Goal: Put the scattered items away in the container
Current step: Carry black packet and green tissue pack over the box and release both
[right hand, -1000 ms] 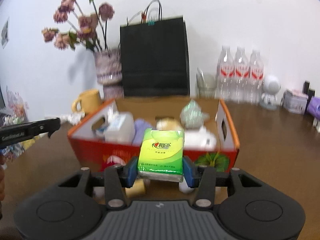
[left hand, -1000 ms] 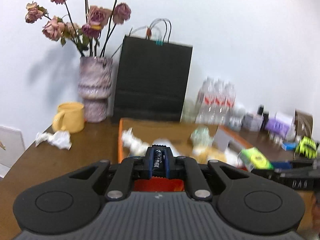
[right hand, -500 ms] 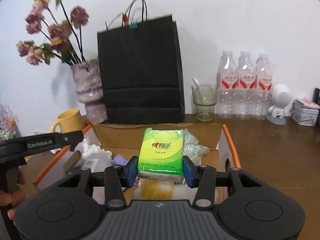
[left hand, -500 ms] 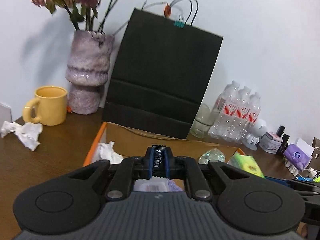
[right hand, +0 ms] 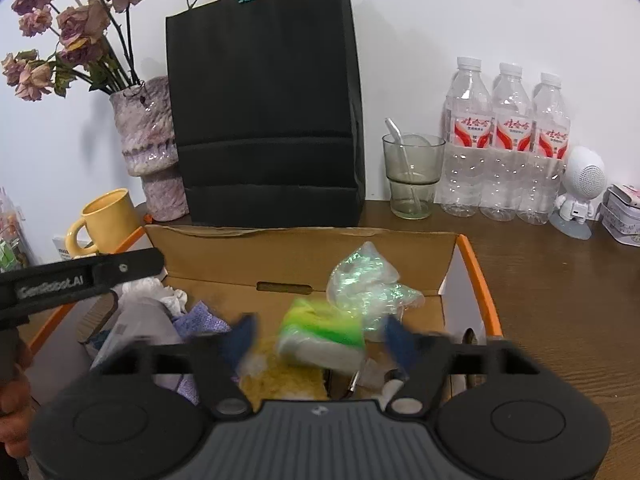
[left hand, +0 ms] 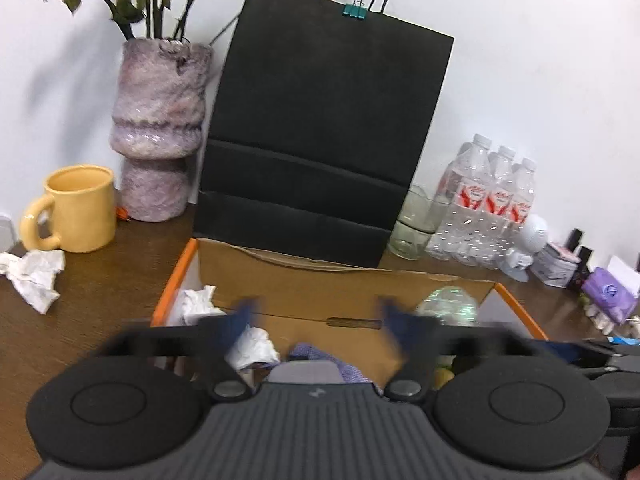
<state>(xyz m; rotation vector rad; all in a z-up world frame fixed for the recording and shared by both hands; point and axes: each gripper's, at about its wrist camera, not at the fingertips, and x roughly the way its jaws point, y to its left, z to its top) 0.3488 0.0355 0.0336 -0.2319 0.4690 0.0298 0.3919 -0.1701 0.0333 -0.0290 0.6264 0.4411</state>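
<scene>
An orange cardboard box (right hand: 472, 264) with a brown inside stands in front of me; it also shows in the left wrist view (left hand: 176, 276). My right gripper (right hand: 320, 332) is open above it, and the green tissue pack (right hand: 322, 334) lies blurred between its spread fingers, on the items in the box. My left gripper (left hand: 316, 318) is open over the box's left half, above a grey packet (left hand: 306, 372) and purple cloth (left hand: 320, 356). White crumpled paper (left hand: 196, 304) and a clear iridescent bag (right hand: 364, 280) lie inside.
A black paper bag (right hand: 268, 120) stands behind the box, with a vase of dried flowers (left hand: 160, 132) and a yellow mug (left hand: 76, 208) to its left. A crumpled tissue (left hand: 34, 276) lies on the table left. A glass (right hand: 412, 176) and water bottles (right hand: 508, 148) stand right.
Both grippers have opened over the box. The right one has let go of the green tissue pack; the left one has let go of its small item.
</scene>
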